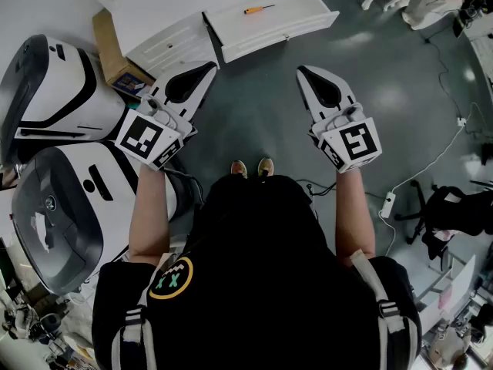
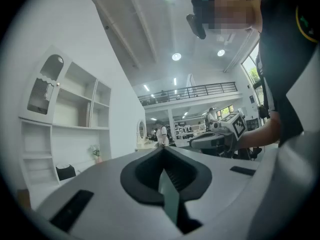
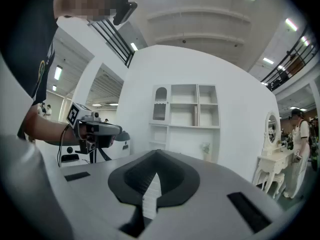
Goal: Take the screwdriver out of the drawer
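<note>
Head view: left tool (image 1: pixel 209 68) and right tool (image 1: pixel 303 72) held level, both closed, empty.

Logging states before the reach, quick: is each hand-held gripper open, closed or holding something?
Left hand-held gripper: closed, holding nothing.
Right hand-held gripper: closed, holding nothing.

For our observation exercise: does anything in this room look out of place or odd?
One drawer of the white cabinet stands pulled out, with an orange screwdriver lying alone in it. A white cable and power strip trail loose over the floor. Nothing looks spilled or broken.
</note>
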`<state>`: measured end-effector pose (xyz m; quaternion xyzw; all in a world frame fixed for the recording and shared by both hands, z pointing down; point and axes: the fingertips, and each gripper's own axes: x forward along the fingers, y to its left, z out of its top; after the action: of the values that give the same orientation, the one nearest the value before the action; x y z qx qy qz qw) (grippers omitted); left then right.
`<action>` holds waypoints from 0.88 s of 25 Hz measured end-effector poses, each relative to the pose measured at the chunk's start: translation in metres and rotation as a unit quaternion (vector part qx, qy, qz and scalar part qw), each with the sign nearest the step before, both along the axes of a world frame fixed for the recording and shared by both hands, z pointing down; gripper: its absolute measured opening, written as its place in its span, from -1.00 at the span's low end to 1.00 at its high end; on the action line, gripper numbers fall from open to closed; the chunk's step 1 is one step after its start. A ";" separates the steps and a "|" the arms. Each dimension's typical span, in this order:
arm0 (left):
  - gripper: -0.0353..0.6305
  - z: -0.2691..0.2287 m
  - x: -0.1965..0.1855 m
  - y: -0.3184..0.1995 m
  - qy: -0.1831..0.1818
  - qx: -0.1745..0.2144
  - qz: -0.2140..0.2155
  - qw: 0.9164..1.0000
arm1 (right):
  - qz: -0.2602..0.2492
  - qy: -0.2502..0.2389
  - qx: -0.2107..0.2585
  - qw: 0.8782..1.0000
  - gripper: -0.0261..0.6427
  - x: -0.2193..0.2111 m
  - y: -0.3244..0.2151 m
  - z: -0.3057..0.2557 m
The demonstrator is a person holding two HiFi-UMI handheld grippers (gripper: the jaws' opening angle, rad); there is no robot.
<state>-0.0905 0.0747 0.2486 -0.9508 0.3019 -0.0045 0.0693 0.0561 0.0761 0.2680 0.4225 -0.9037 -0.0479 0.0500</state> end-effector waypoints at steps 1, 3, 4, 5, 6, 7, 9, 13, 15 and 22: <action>-0.84 0.000 0.000 0.000 0.000 0.000 -0.001 1.000 | 0.000 0.001 0.000 1.000 -0.86 0.000 0.000 0.000; -0.84 0.000 -0.001 0.000 0.000 0.000 -0.002 1.000 | 0.000 0.002 0.001 1.000 -0.86 0.000 0.000 -0.001; -0.84 0.000 -0.001 0.000 0.000 0.000 -0.002 1.000 | 0.000 0.003 0.001 1.000 -0.86 0.000 0.000 -0.001; -0.84 0.000 -0.001 0.000 0.000 0.001 -0.003 1.000 | -0.001 0.003 0.001 1.000 -0.86 0.000 0.000 -0.001; -0.84 0.000 0.000 0.000 0.000 0.001 -0.003 1.000 | -0.001 0.002 0.002 1.000 -0.85 0.001 0.000 -0.002; -0.84 0.000 0.001 0.000 0.001 0.002 -0.003 1.000 | -0.001 0.002 0.004 1.000 -0.85 0.001 0.000 -0.002; -0.84 0.000 0.001 0.001 0.001 0.002 -0.003 1.000 | -0.001 0.001 0.007 1.000 -0.85 0.001 0.001 -0.003; -0.84 0.000 0.000 0.003 0.000 0.002 -0.004 1.000 | -0.001 -0.001 0.008 1.000 -0.85 0.000 0.002 -0.002; -0.84 0.000 0.000 0.004 0.000 0.003 -0.004 1.000 | -0.001 -0.001 0.008 1.000 -0.85 0.000 0.002 -0.002; -0.84 -0.001 -0.001 0.005 0.000 0.003 -0.005 1.000 | 0.000 -0.008 0.008 1.000 -0.83 0.000 0.002 -0.003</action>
<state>-0.0919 0.0800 0.2473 -0.9492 0.3063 -0.0039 0.0720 0.0562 0.0785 0.2647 0.4230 -0.9038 -0.0520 0.0393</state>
